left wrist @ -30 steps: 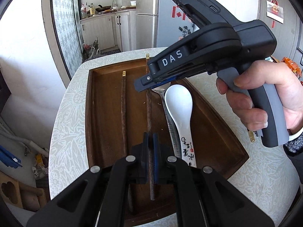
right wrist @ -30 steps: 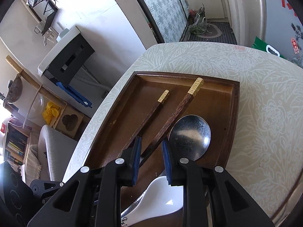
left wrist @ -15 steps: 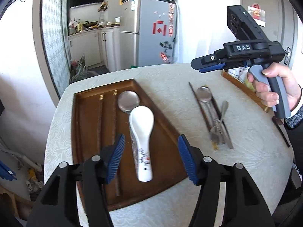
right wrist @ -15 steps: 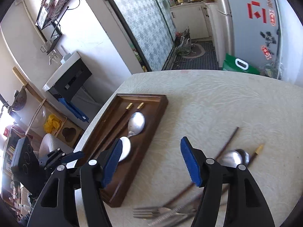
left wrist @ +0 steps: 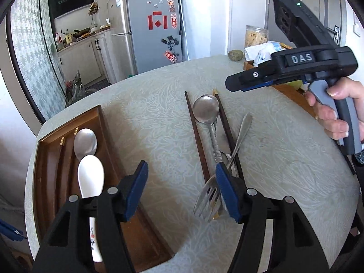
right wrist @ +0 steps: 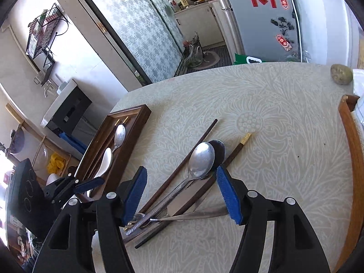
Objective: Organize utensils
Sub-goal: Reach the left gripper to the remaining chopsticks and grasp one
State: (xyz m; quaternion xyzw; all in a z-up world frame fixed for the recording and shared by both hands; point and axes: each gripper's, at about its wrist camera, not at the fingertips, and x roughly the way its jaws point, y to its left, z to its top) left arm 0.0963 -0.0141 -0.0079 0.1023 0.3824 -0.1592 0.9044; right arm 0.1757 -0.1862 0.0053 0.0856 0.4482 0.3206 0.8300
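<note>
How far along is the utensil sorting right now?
Done: chopsticks, a metal spoon and a white ceramic spoon lie in the dark wooden tray. In hand: nothing, both claws open. Left: the loose pile of chopsticks, steel spoon, fork and knife on the table.

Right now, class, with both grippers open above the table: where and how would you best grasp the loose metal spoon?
Grip the metal spoon at mid-handle, likely from above, jaws across its width. The bowl is broad and rounded; the handle is slim, but its end lies tangled with the fork and chopsticks.
</note>
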